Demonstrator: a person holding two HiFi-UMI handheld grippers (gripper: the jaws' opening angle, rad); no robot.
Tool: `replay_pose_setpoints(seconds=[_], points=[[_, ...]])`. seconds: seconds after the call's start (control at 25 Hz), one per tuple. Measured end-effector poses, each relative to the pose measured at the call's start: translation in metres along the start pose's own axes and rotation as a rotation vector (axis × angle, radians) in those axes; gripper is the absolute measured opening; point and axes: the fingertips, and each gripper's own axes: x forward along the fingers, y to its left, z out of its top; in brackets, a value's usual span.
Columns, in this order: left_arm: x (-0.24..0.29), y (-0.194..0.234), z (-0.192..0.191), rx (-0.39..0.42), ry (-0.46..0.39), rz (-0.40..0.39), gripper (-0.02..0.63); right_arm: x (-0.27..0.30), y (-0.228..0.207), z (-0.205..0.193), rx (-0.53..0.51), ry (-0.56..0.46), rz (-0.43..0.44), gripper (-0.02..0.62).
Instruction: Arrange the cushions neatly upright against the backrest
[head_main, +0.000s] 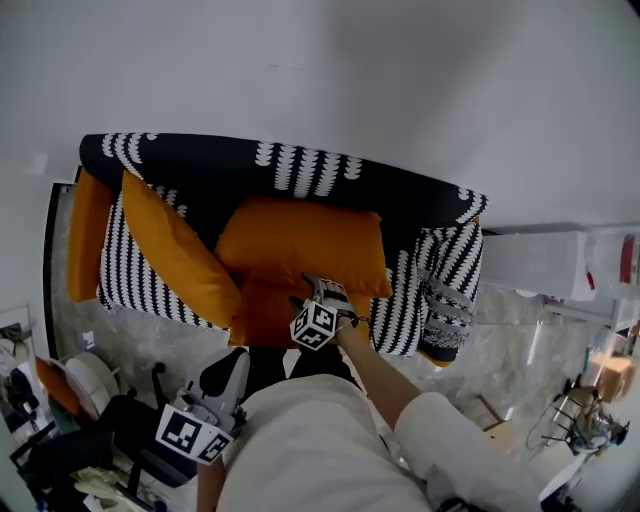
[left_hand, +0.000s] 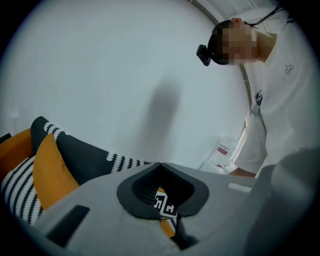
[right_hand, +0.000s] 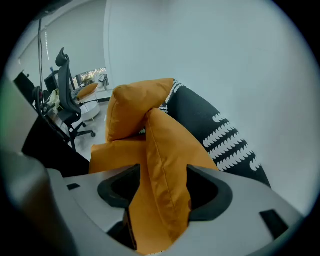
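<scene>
The sofa (head_main: 450, 275), black w/ white scallop print, stands w/ its backrest (head_main: 300, 165) against a plain white wall (head_main: 350, 60). A grey marbled floor (head_main: 130, 340) lies in front. A black office chair (right_hand: 67, 100) stands on that floor off the sofa's left front corner. There is more clutter at the floor's far left & right, too small to tell. The person's white sleeve (head_main: 435, 430) and torso fill the bottom of the head view and hide the mid part of the sofa's front edge.

Writing: only black-and-white square markers on each marker cube (head_main: 314, 325). A small red-and-white label (left_hand: 222, 149) near the wall is too small to read.

Three orange cushions lie on the seat:
- The left cushion (head_main: 175, 255) leans tilted, w/ its long axis diagonal from the backrest's left end toward the seat front.
- The middle cushion (head_main: 300, 240) rests against the backrest at centre, long axis along it.
- The front cushion (head_main: 262, 318) lies at the seat's front edge, touching the middle one.

The right tongs (head_main: 318, 290) point steeply down where the middle & front cushions meet. Their jaws stand wide apart w/ an orange cushion's edge upright between them, its seam running off toward the backrest. One jaw is clear of the fabric, so there is no clamp. Which cushion it is can't be told.

The left tongs (head_main: 205, 412) have their jaws together, tips touching, w/ nothing held. They sit low at the person's left, well apart from the sofa.
</scene>
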Motion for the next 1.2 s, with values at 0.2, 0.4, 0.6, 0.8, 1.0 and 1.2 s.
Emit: replay_pose_setpoints(seconds=[0.2, 0.4, 0.6, 0.8, 1.0, 1.2], points=[[-0.008, 0.011, -0.002, 0.003, 0.03, -0.002, 0.012, 0.022, -0.001, -0.006, -0.044, 0.061, -0.027, 0.25], [-0.016, 0.023, -0.003, 0.005, 0.049, 0.0, 0.012, 0.038, -0.001, -0.015, -0.082, 0.121, -0.053, 0.25], [-0.025, 0.036, -0.006, 0.002, 0.06, 0.005, 0.011, 0.052, -0.003, -0.025, -0.135, 0.188, -0.085, 0.25], [-0.036, 0.048, -0.006, 0.003, 0.065, 0.013, 0.012, 0.059, -0.012, -0.029, -0.186, 0.229, -0.168, 0.239], [-0.044, 0.055, -0.006, 0.005, 0.066, 0.01, 0.012, 0.06, -0.017, -0.028, -0.187, 0.249, -0.221, 0.17], [-0.045, 0.052, -0.006, 0.009, 0.065, -0.011, 0.012, 0.053, -0.025, -0.023, -0.107, 0.239, -0.231, 0.064]])
